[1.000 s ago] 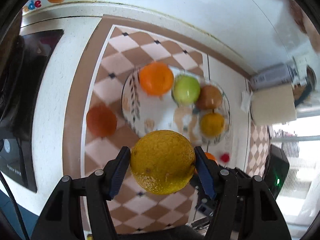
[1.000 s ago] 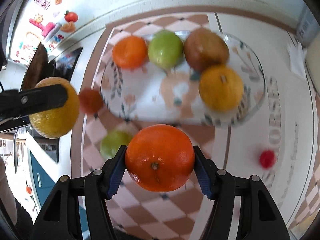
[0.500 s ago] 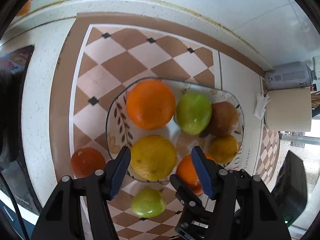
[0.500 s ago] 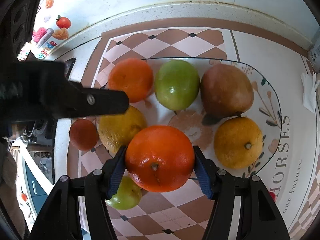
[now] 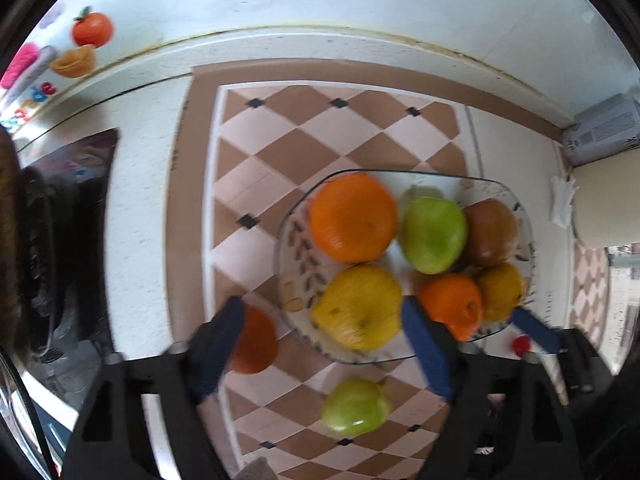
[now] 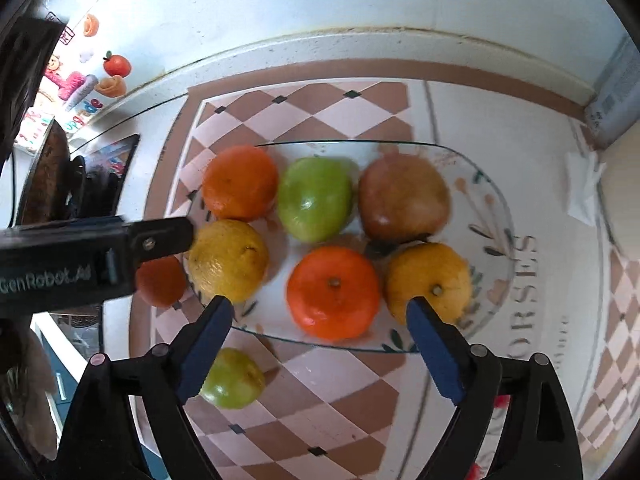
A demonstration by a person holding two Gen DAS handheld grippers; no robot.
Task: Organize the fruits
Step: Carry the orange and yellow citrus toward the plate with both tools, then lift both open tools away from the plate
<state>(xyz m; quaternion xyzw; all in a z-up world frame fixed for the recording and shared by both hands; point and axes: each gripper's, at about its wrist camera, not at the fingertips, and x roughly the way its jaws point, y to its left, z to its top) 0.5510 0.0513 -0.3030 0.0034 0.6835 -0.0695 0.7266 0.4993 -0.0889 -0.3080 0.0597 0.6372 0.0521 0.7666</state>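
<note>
Looking at both wrist views, the drop just happened: both grippers have been opening their fingers and nothing's pinched anymore. The left gripper (image 5: 322,342) had the lemon (image 5: 358,306) a second ago, the right gripper (image 6: 320,346) had the small orange (image 6: 333,292); both fruits now sit on the glass plate (image 6: 496,216), so that's two more sorted.

Right side: fingers stand wide, with the small orange lying between and just beyond the tips, clear of the pads. Left side is the same deal, fingers wide, with the lemon past the tips and slightly right of centre, not touched.

Nearest the cameras, two stragglers are off the plate on the table (image 6: 340,376): a green apple (image 6: 232,378) just by the right gripper's left finger, and a dark orange (image 6: 160,280) beside the plate's left edge, partly behind the left gripper's finger in its own view. I'd guess those go next.

Further back on the plate: big orange (image 6: 240,182), green fruit (image 6: 314,200), brownish fruit (image 6: 402,196), yellow citrus (image 6: 428,280).
</note>
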